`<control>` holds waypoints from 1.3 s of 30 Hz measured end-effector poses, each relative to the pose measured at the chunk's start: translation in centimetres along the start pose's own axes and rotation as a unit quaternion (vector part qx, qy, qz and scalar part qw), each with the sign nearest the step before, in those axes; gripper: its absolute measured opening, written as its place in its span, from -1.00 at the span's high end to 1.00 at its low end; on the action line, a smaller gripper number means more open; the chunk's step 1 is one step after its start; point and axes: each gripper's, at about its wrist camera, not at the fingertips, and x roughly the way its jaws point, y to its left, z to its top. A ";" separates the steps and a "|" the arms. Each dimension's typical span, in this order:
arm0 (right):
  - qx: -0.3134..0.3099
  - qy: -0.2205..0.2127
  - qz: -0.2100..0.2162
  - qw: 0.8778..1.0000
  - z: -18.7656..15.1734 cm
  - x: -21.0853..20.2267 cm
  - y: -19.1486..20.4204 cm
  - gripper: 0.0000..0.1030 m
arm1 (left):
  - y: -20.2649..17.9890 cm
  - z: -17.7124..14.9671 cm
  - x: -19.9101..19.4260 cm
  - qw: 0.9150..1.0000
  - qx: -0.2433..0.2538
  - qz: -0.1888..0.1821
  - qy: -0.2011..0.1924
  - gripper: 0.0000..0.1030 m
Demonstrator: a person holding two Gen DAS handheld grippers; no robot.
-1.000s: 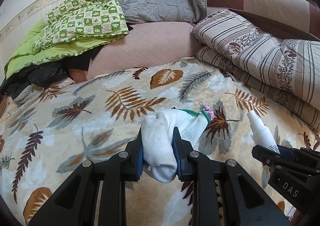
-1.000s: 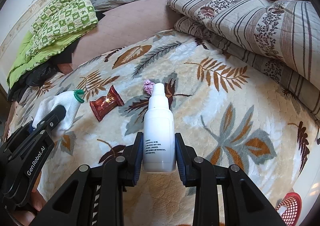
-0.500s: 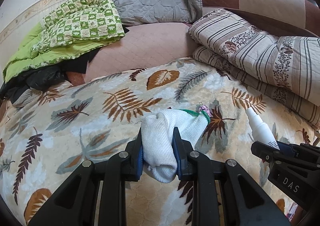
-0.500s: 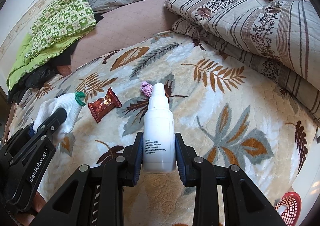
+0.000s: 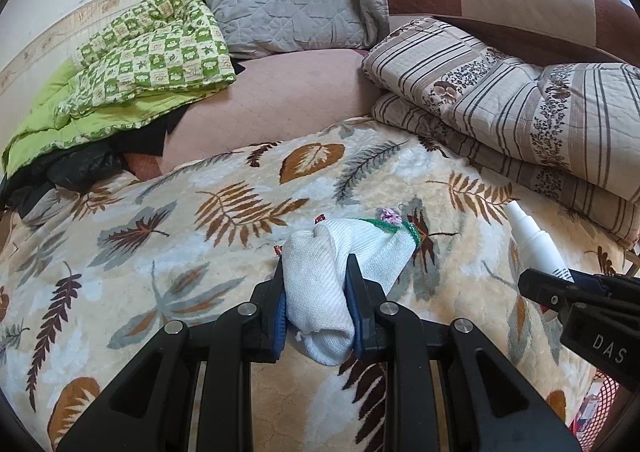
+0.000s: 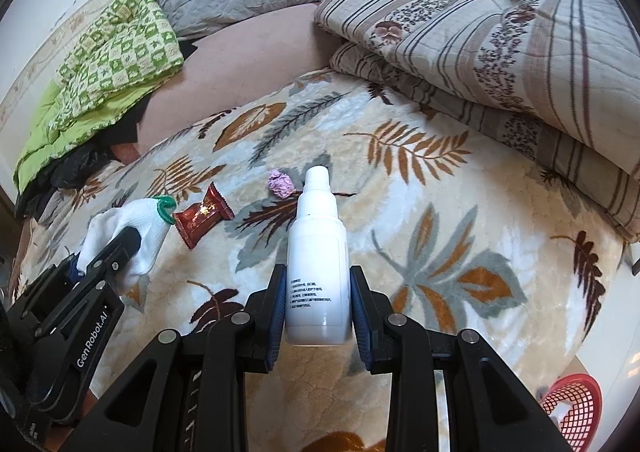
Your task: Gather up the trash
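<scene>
The right gripper (image 6: 318, 306) pinches a white spray bottle (image 6: 317, 272) whose small printed label is unreadable; "GenRobot.AI" marks the left gripper (image 5: 318, 302), which squeezes a white glove (image 5: 336, 272). A red mesh basket (image 6: 576, 400) sits nearby, contents unclear. Farther off, a red wrapper (image 6: 202, 215) and purple wad (image 6: 281, 183) lie on the leaf blanket (image 6: 440, 211).

White glove (image 5: 320, 292) green-cuffed, white bottle (image 6: 318, 264), red wrapper (image 6: 202, 215), leaf-patterned blanket (image 6: 420, 219)

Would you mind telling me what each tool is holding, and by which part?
The left tool grips a white glove near its fingertip end; the right tool grips a white bottle by its lower body.
</scene>
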 end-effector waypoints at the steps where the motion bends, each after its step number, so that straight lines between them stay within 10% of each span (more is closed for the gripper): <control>1: 0.001 -0.001 -0.002 1.000 0.0 -0.1 -0.1 0.37 | 0.0 0.0 0.0 1.000 0.001 -0.001 0.000 0.54; 23: 0.004 -0.004 -0.003 1.000 0.2 -0.1 -0.3 0.37 | -0.8 -0.1 -0.5 1.000 0.013 -0.018 -0.005 0.54; 39: 0.072 -0.039 -0.046 0.996 -4.0 -8.4 -7.6 0.37 | -2.2 -1.0 -2.1 0.998 0.023 -0.063 0.010 0.54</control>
